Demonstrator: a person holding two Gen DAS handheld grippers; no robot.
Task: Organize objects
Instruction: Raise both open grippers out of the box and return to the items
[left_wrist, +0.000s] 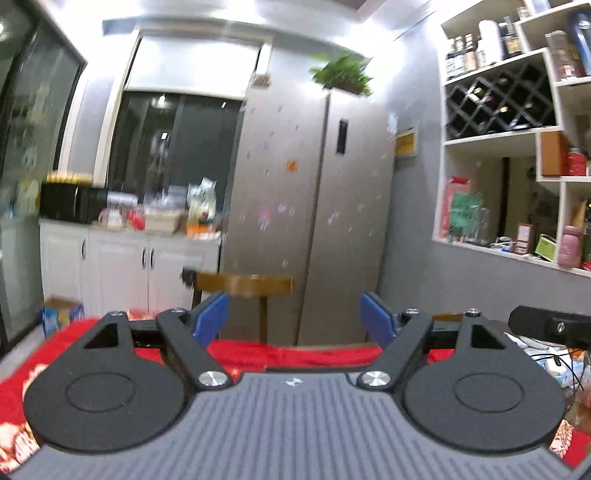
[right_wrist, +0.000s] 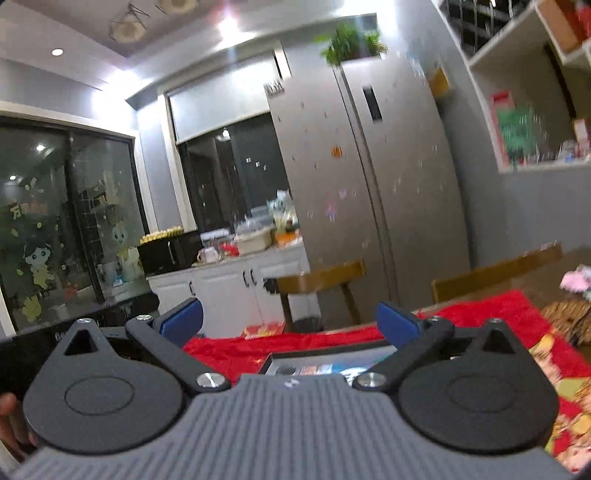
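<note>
My left gripper (left_wrist: 295, 317) is open and empty, its blue fingertips (left_wrist: 212, 314) wide apart, held above a table under a red patterned cloth (left_wrist: 288, 352). My right gripper (right_wrist: 290, 321) is open and empty over the same red cloth (right_wrist: 236, 350). A flat dark-framed tray or box with a printed face (right_wrist: 317, 363) lies on the cloth just under the right gripper, partly hidden by it. At the right edge of the left wrist view a black gripper part (left_wrist: 550, 326) shows. Both views point up at the room and are blurred.
A wooden chair (left_wrist: 243, 286) stands behind the table, with another chair (right_wrist: 495, 273) to the right. A silver fridge (left_wrist: 314, 192), white cabinets with a cluttered counter (left_wrist: 147, 221) and wall shelves (left_wrist: 517, 147) lie behind. Cables and packets (left_wrist: 554, 365) and a brown patterned item (right_wrist: 570, 319) lie at the table's right.
</note>
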